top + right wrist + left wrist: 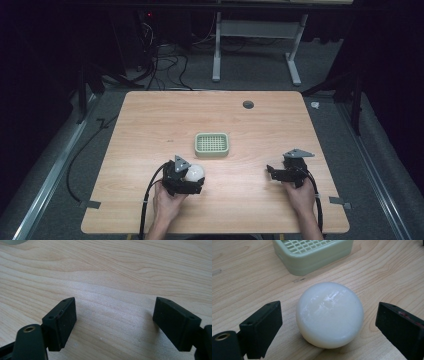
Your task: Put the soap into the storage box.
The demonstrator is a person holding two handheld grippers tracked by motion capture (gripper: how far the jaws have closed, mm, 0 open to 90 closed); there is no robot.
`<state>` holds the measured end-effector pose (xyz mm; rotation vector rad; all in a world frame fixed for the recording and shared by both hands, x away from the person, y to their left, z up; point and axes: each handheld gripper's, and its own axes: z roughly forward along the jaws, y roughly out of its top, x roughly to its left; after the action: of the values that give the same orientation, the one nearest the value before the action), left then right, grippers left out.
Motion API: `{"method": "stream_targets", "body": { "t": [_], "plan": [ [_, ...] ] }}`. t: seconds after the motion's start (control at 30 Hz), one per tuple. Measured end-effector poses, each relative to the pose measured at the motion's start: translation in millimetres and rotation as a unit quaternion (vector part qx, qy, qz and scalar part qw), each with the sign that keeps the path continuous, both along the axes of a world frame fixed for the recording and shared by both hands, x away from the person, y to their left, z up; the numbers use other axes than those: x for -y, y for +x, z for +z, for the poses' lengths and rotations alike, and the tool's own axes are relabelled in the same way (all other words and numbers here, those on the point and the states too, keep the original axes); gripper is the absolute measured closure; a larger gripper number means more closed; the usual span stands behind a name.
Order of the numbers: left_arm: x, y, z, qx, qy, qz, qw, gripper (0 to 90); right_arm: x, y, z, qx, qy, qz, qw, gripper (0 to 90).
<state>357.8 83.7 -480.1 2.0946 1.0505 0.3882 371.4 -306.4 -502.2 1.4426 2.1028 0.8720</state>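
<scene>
1. We see the white soap bar [329,314], a smooth rounded lump, resting on the wooden counter [150,125] toward its near edge, left of centre, and just short of the green draining tray [211,144].

2. Our left tool [192,181] has its jaws spread wide to either side of the bar; in the left gripper view clear wood shows between each black pad and the soap, so nothing is gripped.

3. Our right tool [272,172] sits near the counter's near right corner, well apart from the bar and the tray. In the right gripper view its jaws stand wide over bare wood with nothing between them.

4. The tray sits about mid-counter, its slotted grid top empty; the soap lies near it but not touching, on the side nearer the counter's near edge.

5. We judge the work to be at its start: the bar is framed for a grasp but not yet seized, and the tray holds nothing.

6. What looks to be left, as we read it: closing on the bar, lifting it, carrying it the short way toward the counter's middle, and setting it on the grid.

7. The bar's glossy, curved sides suggest it could slip from a pinch that is off-centre.
</scene>
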Motion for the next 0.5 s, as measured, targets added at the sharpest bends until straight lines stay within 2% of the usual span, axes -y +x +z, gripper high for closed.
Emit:
{"method": "stream_targets", "body": {
  "t": [0.3,0.5],
  "plan": [
    [7.1,5.7,-7.5,-0.006,0.014,-0.001,0.9999,8.9,0.1,0.0,0.0,0.000,0.000,0.000,1.0000,19.8],
    [10.0,9.4,-12.0,-0.014,0.012,0.001,0.9998,10.9,0.1,0.0,0.0,0.000,0.001,0.000,1.0000,19.8]
  ]
}}
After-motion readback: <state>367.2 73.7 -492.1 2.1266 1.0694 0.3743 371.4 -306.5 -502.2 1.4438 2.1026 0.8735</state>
